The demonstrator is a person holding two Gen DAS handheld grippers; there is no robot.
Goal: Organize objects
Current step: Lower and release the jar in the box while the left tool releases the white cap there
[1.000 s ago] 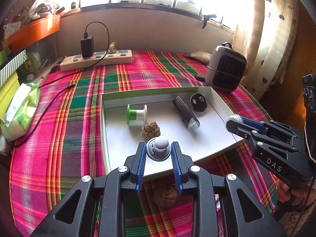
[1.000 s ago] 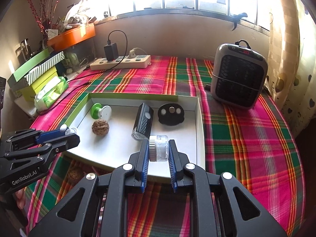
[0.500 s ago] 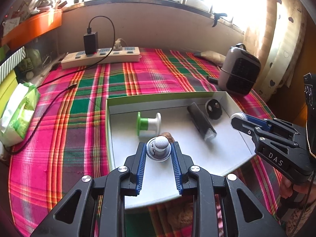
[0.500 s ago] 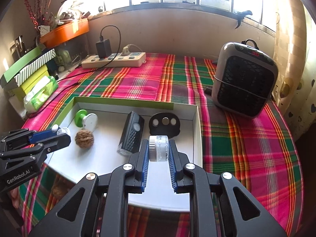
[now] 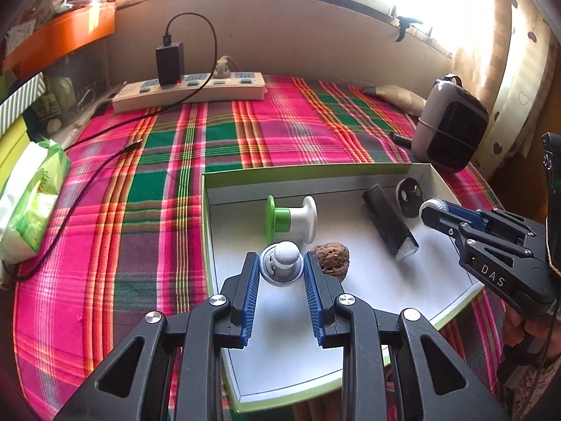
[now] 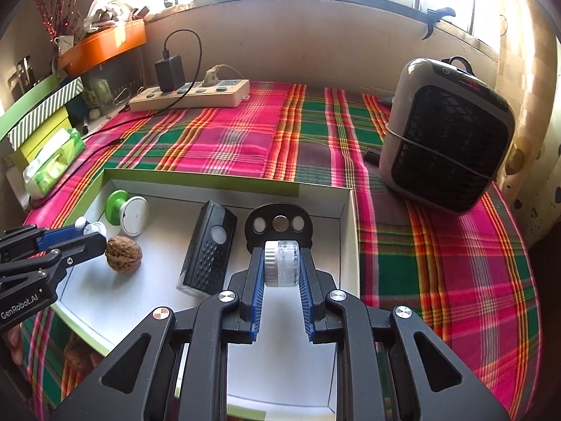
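A white tray with a green rim point(image 5: 207, 189) point(image 6: 345, 217) lies on the plaid cloth. In it are a green-and-white spool point(image 5: 289, 219) point(image 6: 128, 210), a walnut point(image 5: 331, 258) point(image 6: 123, 254), a black rectangular device point(image 5: 389, 226) point(image 6: 210, 249) and a black disc with holes point(image 5: 408, 193) point(image 6: 278, 224). My left gripper point(image 5: 281, 268) is shut on a grey round knob point(image 5: 282, 266) over the tray's left part, beside the walnut. My right gripper point(image 6: 280, 263) is shut on a small clear jar with a white lid point(image 6: 280, 263) over the tray's right part, just before the black disc.
A grey heater point(image 6: 448, 137) point(image 5: 450, 126) stands right of the tray. A power strip with a charger point(image 5: 189, 87) point(image 6: 191, 94) lies at the back. A green tissue pack point(image 5: 29, 196) and boxes sit at the left. A second walnut point(image 6: 79, 354) lies on the cloth before the tray.
Both grippers have moved forward over the tray with their objects still held. The left one now sits beside the walnut, the right one nearer the black disc.
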